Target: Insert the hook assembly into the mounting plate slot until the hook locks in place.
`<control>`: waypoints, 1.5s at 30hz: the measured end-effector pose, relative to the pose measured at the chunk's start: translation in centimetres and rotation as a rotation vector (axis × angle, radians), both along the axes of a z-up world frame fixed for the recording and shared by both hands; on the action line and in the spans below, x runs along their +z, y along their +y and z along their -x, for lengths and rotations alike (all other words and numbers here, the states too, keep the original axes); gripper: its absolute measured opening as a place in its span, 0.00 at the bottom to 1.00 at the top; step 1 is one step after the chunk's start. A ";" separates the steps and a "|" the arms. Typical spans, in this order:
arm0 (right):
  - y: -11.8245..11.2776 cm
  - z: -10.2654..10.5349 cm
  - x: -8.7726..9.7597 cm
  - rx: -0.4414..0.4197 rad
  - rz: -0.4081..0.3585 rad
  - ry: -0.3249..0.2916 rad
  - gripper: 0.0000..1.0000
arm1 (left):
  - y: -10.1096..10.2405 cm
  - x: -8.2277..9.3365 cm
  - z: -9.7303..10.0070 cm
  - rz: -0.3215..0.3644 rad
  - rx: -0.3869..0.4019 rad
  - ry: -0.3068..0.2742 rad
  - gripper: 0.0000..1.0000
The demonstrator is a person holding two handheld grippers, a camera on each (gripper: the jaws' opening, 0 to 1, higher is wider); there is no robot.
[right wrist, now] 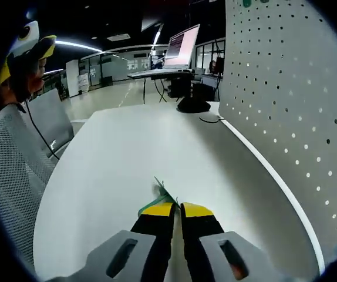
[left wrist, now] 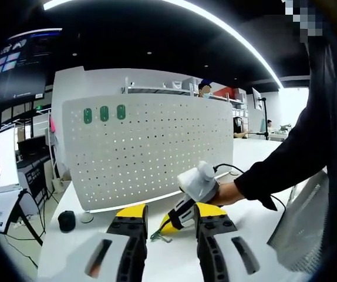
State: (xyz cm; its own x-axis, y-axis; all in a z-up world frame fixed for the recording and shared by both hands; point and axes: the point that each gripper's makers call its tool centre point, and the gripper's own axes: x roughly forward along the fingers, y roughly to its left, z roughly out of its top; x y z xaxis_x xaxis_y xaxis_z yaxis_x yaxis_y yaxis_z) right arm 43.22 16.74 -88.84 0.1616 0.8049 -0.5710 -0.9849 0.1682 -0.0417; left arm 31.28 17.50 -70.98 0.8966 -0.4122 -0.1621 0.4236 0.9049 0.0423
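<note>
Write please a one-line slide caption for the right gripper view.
Yellow-tipped right gripper pinches a small green hook low over the white table, beside the white perforated pegboard.

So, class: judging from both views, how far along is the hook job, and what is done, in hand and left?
Done: three green hooks already sit in the white pegboard, top corner. In hand: the right hand-held gripper is shut on a thin green hook low at the white table; the left hand-held gripper is open and holds nothing. Left: lifting that hook to the pegboard and seating it in a slot.
</note>
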 end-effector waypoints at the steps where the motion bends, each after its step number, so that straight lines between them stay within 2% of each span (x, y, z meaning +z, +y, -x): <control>1: 0.0 0.0 0.1 -0.001 -0.002 -0.001 0.03 | -0.1 0.0 0.0 0.000 -0.001 0.000 0.32; 8: 0.0 0.1 -0.2 0.010 0.004 -0.010 0.05 | 0.0 0.0 0.1 -0.001 -0.002 0.003 0.32; 14: 0.0 1.1 -0.4 0.006 -0.005 0.057 0.03 | 0.1 0.0 0.1 0.000 0.000 0.003 0.32; 17: 0.0 0.9 -0.3 0.009 0.001 0.029 0.03 | 0.3 0.0 0.1 0.001 0.001 0.004 0.32; 27: 0.3 1.0 0.0 0.031 -0.007 0.005 0.01 | 0.5 -0.2 0.0 0.001 0.001 0.007 0.32; 33: 0.1 1.1 1.2 0.030 -0.011 -0.005 0.00 | 0.6 -0.2 0.0 0.000 0.000 0.005 0.32; 41: -0.6 1.1 3.3 0.012 0.003 -0.071 0.00 | 0.5 -0.1 0.1 -0.004 -0.007 -0.005 0.32; 45: -1.0 0.9 3.3 -0.009 0.024 -0.075 0.00 | 0.5 0.1 0.1 -0.001 -0.009 -0.012 0.32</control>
State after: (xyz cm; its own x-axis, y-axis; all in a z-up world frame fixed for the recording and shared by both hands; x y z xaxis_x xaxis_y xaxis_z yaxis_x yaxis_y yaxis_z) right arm 42.35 15.70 -85.53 0.2121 0.7892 -0.5764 -0.9772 0.1752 -0.1198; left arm 31.17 18.04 -70.89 0.8949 -0.4197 -0.1515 0.4308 0.9011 0.0485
